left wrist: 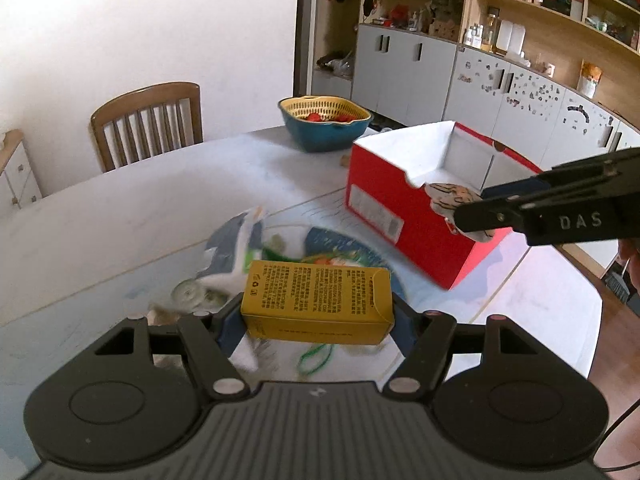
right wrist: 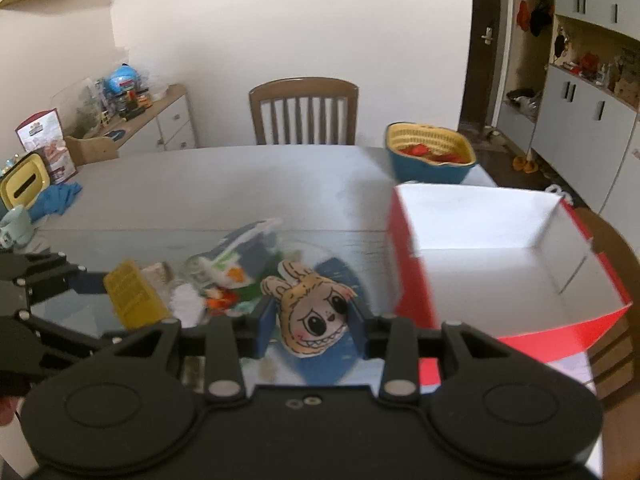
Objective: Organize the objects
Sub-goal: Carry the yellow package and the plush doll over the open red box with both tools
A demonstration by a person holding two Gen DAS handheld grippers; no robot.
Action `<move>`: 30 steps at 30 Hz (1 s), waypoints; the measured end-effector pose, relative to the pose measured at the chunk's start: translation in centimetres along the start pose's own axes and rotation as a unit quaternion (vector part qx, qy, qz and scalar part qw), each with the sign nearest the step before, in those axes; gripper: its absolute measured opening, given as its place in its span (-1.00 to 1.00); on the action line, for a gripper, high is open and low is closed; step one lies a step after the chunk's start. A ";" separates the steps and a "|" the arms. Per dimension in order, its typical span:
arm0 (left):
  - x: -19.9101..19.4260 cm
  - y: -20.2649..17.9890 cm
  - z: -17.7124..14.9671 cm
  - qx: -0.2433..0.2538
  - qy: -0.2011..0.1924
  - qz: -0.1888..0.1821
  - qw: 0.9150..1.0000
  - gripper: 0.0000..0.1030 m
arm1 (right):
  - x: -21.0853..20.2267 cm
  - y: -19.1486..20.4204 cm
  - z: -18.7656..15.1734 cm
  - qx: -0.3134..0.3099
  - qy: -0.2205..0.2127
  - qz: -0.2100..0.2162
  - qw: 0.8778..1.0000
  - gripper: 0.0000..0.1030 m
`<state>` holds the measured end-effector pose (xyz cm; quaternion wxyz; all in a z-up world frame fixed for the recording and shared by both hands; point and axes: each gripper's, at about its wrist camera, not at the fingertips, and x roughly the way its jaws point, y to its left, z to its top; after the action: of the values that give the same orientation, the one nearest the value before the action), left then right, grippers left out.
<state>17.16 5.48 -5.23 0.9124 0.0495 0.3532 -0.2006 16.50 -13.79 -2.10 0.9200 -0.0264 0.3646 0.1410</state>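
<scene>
Table, pale and rounded, carries the landmark: an open red shoebox with white, empty interior. Beyond the shoebox stands a blue basket; before it lies a blurred heap of packets. Left gripper, above that heap, is clamped on a yellow carton. Right gripper, just beside the shoebox's near wall, pinches a plush toy face.

The letters "DAS" stand in pale capitals on the side of the right gripper. The yellow box carries dense dark print and a recycling sign, too small to read.
</scene>
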 end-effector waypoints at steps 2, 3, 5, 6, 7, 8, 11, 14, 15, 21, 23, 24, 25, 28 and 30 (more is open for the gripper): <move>0.6 -1.0 1.0 -0.002 0.000 0.002 1.000 0.39 | -0.2 -1.6 0.2 0.000 -0.001 0.003 1.000 -0.27; 1.0 -1.6 1.6 -0.003 0.000 0.003 1.000 0.39 | -0.3 -2.2 0.3 0.000 -0.001 0.002 1.000 -0.27; 1.6 -2.7 2.6 -0.004 0.000 0.004 1.000 0.39 | -0.4 -3.9 0.5 -0.003 -0.002 0.005 1.000 -0.27; 1.9 -3.2 3.0 -0.004 0.000 0.006 1.000 0.39 | -0.4 -4.7 0.6 -0.006 -0.001 0.004 1.000 -0.27; 2.4 -3.8 3.6 -0.005 0.001 0.007 1.000 0.39 | -0.4 -5.5 0.7 -0.008 0.000 0.004 1.000 -0.27; 2.7 -4.2 4.0 -0.007 0.001 0.008 1.000 0.39 | -0.4 -6.4 0.8 -0.010 0.000 0.006 1.000 -0.27; 4.0 -5.9 5.6 -0.011 0.001 0.007 1.000 0.39 | -0.5 -8.5 1.0 -0.016 -0.002 0.008 1.000 -0.27; 5.3 -7.7 7.3 -0.008 -0.001 0.004 1.000 0.39 | -0.4 -10.8 1.2 -0.018 -0.003 0.010 1.000 -0.27; 5.8 -8.3 7.8 -0.007 -0.001 0.002 1.000 0.39 | -0.4 -11.5 1.2 -0.019 -0.003 0.011 1.000 -0.27; 8.9 -11.5 10.8 0.002 0.003 -0.005 1.000 0.39 | 0.1 -15.3 1.5 -0.023 0.000 0.006 1.000 -0.27; 9.9 -12.5 11.7 0.005 0.005 -0.006 1.000 0.39 | 0.4 -16.5 1.5 -0.022 0.003 0.006 1.000 -0.27; 10.6 -13.0 12.2 0.007 0.006 -0.005 1.000 0.39 | 0.5 -17.0 1.6 -0.023 0.004 0.006 1.000 -0.27; 11.0 -13.4 12.6 0.008 0.008 -0.005 1.000 0.39 | 0.6 -17.5 1.5 -0.024 0.005 0.005 1.000 -0.27; 12.9 -14.6 13.9 0.013 0.014 -0.006 1.000 0.39 | 1.1 -19.0 1.4 -0.023 0.011 0.004 1.000 -0.27; 14.1 -15.3 14.8 0.017 0.018 -0.005 1.000 0.39 | 1.5 -20.1 1.2 -0.023 0.016 0.003 1.000 -0.27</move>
<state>29.71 -16.57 -2.74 0.9041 0.0671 0.3659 -0.2105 23.96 -32.56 -3.29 0.9127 -0.0483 0.3761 0.1520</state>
